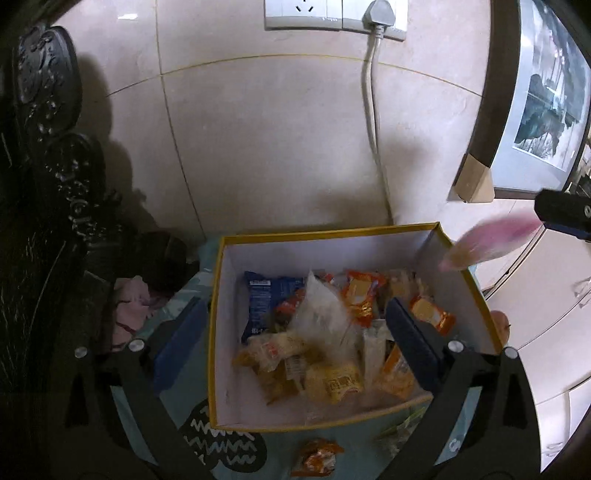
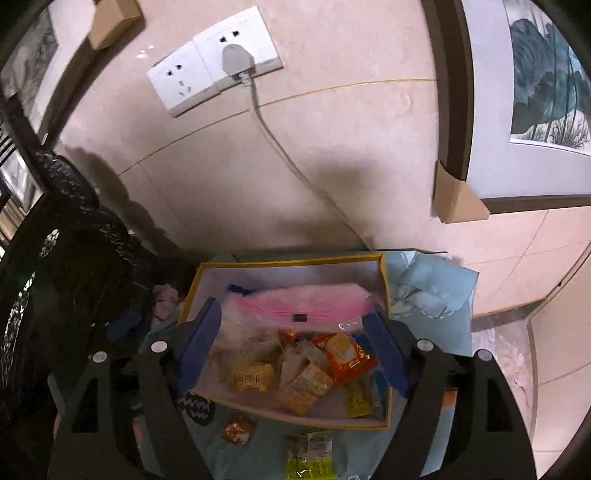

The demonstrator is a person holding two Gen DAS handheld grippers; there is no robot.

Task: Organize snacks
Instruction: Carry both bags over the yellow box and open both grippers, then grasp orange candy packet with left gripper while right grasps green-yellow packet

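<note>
Snacks lie loose before the yellow-rimmed white cardboard box (image 2: 384, 291): a small orange wrapped snack (image 2: 238, 429) and a green-yellow packet (image 2: 309, 456) on the teal cloth (image 2: 432, 295). Inside the box are orange, yellow and blue packets; their print is unreadable. Left gripper (image 1: 291, 345) stands wide open, empty, straddling the box's left wall. Right gripper (image 2: 295, 349) is open above the box; a blurred pink packet (image 2: 306, 304), long axis crosswise, sits between its fingers, untouched.

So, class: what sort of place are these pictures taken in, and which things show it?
Probably a home room: a tiled wall with a socket, framed pictures leaning on it, and a snack box on a patterned cloth.
</note>
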